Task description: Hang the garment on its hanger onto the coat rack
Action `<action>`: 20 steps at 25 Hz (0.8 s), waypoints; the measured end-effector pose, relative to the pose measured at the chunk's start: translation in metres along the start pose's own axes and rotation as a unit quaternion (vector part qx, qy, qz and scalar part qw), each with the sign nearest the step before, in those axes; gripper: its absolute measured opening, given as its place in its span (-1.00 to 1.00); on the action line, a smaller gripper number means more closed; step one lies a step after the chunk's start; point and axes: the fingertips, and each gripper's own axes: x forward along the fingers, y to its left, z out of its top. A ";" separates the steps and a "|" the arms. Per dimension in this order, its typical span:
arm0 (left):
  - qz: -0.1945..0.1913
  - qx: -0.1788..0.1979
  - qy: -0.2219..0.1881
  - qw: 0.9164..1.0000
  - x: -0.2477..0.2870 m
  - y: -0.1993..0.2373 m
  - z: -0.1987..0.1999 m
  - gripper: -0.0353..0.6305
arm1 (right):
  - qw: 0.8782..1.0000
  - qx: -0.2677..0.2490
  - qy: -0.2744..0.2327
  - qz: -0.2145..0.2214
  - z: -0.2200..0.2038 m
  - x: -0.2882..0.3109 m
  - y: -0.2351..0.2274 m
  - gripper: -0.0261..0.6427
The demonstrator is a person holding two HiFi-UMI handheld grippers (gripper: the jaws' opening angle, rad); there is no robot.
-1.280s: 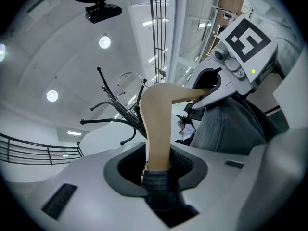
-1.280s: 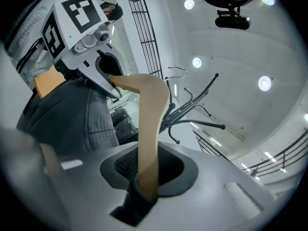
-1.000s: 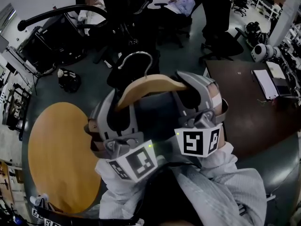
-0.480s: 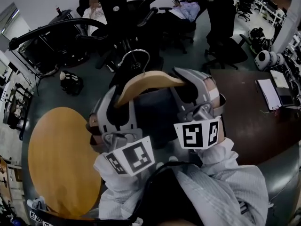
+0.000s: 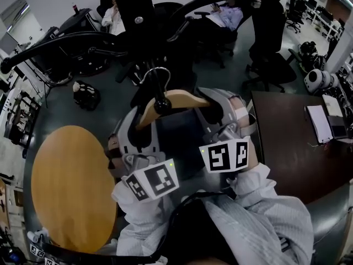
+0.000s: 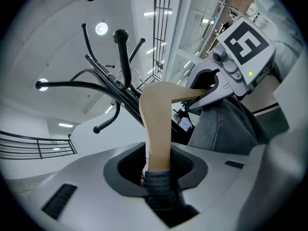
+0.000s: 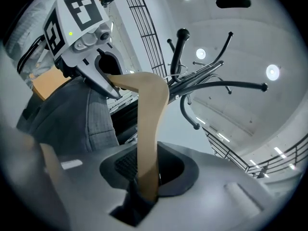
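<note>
A wooden hanger [image 5: 176, 101] with a metal hook [image 5: 159, 75] carries a dark grey garment [image 5: 176, 139]. My left gripper [image 5: 134, 127] is shut on the hanger's left arm and my right gripper [image 5: 222, 110] on its right arm. The black coat rack [image 5: 135, 15] stands just beyond, and one knobbed rack arm [image 5: 162, 105] crosses in front of the hanger below the hook. In the left gripper view the wood [image 6: 156, 124] and cloth [image 6: 161, 191] sit pinched in the jaws, with the rack [image 6: 122, 57] above. In the right gripper view the hanger [image 7: 147, 129] rises toward the rack [image 7: 180, 52].
A round wooden table [image 5: 71, 186] lies at lower left. A dark desk [image 5: 287, 142] with papers stands at the right. Office chairs [image 5: 270, 48] and seated people fill the back. A black bag [image 5: 87, 94] rests on the floor. Long rack arms [image 5: 49, 46] spread left and right.
Both grippers have carried the hanger up and closer to the rack. The pole and arms now loom larger, and a knobbed arm now overlaps the hanger under its hook.
</note>
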 end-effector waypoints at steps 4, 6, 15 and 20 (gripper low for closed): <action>-0.003 0.005 0.013 1.000 0.005 -0.006 -0.014 -0.55 | 1.000 0.006 0.002 0.013 -0.007 0.008 0.014 -0.69; -0.002 0.006 0.017 1.000 0.004 -0.010 -0.019 -0.55 | 1.000 0.009 0.001 0.018 -0.009 0.009 0.020 -0.69; 0.016 0.007 -0.013 1.000 0.000 -0.001 -0.022 -0.55 | 0.998 0.039 -0.017 0.035 -0.002 0.011 0.026 -0.69; 0.000 0.004 -0.035 0.999 -0.010 -0.007 -0.017 -0.49 | 0.998 0.040 -0.023 0.053 0.000 -0.001 0.031 -0.65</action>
